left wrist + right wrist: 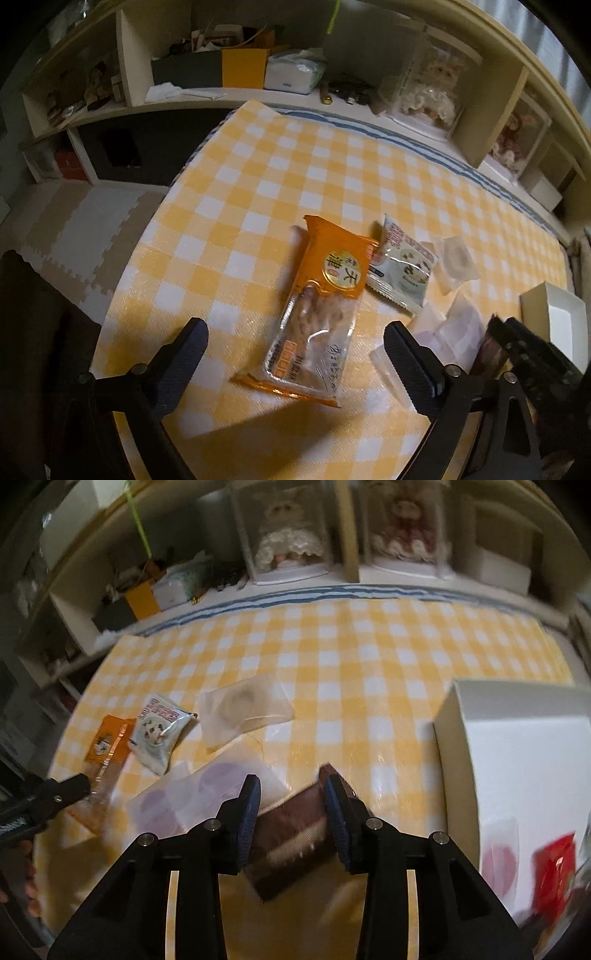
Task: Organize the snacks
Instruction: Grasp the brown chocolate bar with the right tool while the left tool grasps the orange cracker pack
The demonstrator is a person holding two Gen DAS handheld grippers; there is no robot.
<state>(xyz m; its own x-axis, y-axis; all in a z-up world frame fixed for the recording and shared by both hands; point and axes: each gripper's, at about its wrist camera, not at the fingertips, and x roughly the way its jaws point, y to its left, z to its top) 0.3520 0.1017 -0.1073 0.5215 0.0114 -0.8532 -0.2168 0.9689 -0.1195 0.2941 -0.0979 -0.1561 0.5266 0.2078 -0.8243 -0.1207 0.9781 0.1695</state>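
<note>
The right claw [291,805] is seen low in the centre of the right wrist view, pinched on a brown snack packet [291,834] that is held between its two blue-padded fingers and tilted over the table [369,686]. The left claw [295,354] is spread wide at the bottom of the left wrist view, with nothing between its fingers; an orange snack pack [321,306] with a clear window is framed in the gap, lying flat on the yellow-and-white checked cloth.

Just right of the orange pack, a pale blue-white snack bag [400,264] is found, its corner touching the pack's upper edge. Further right, a clear wrapped sweet [456,264] is seen, and below it a translucent packet with purple rounds [448,332], near the left claw's right finger.

In the right wrist view, an open white box [517,760] is placed at the right edge of the frame. Inside it, at the lower right, a red wrapper [556,871] and a clear packet with a pink round [498,856] are visible. The view is blurred, so finer detail cannot be told.

Shelves with boxed dolls [291,535] are seen along the top of the frame, behind the table.
</note>
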